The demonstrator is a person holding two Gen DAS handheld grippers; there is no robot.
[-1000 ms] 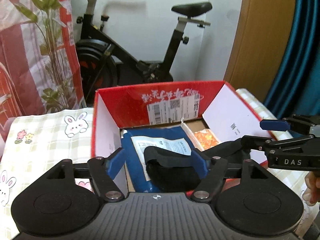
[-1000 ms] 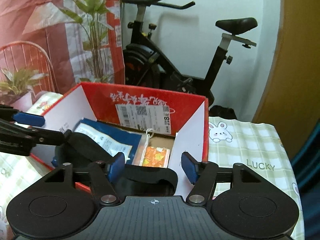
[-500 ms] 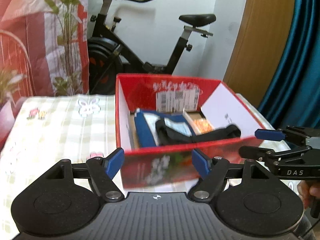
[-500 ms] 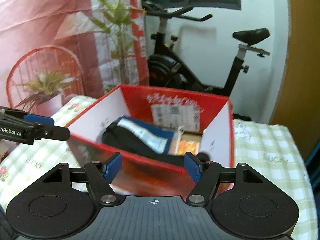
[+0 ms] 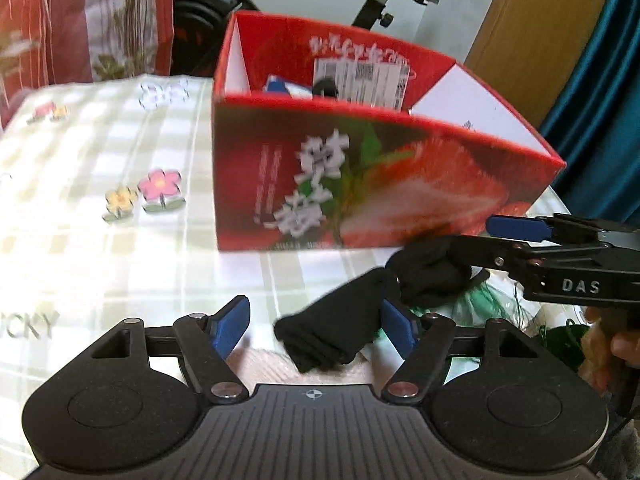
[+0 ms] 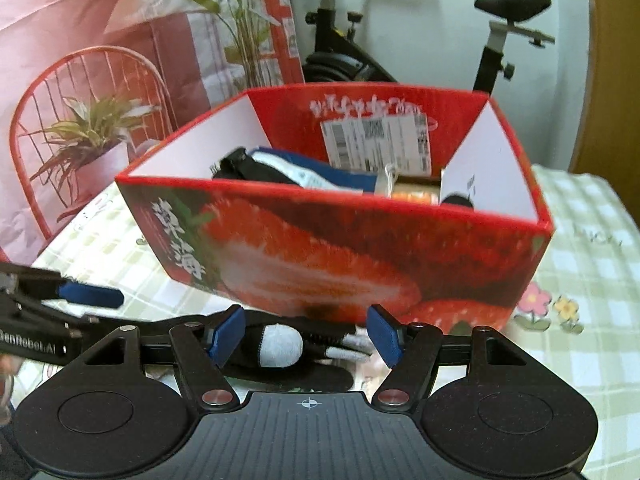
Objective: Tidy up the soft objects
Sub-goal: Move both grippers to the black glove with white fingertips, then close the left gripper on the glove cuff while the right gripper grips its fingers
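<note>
Box (image 5: 360,184) red w/ strawberry print, black socks (image 5: 332,336) in front, both hand-held grippers (image 5: 316,330) (image 6: 306,336) open

I see my left tool (image 5: 314,326) low over the table (image 5: 100,248), its blue pads apart, and a black sock (image 5: 332,332) lies between them on the checked cloth. My right tool (image 5: 476,240) comes in from the right and touches the sock's bunched end. Behind stands a red box (image 5: 360,168) with a strawberry picture.
</note>
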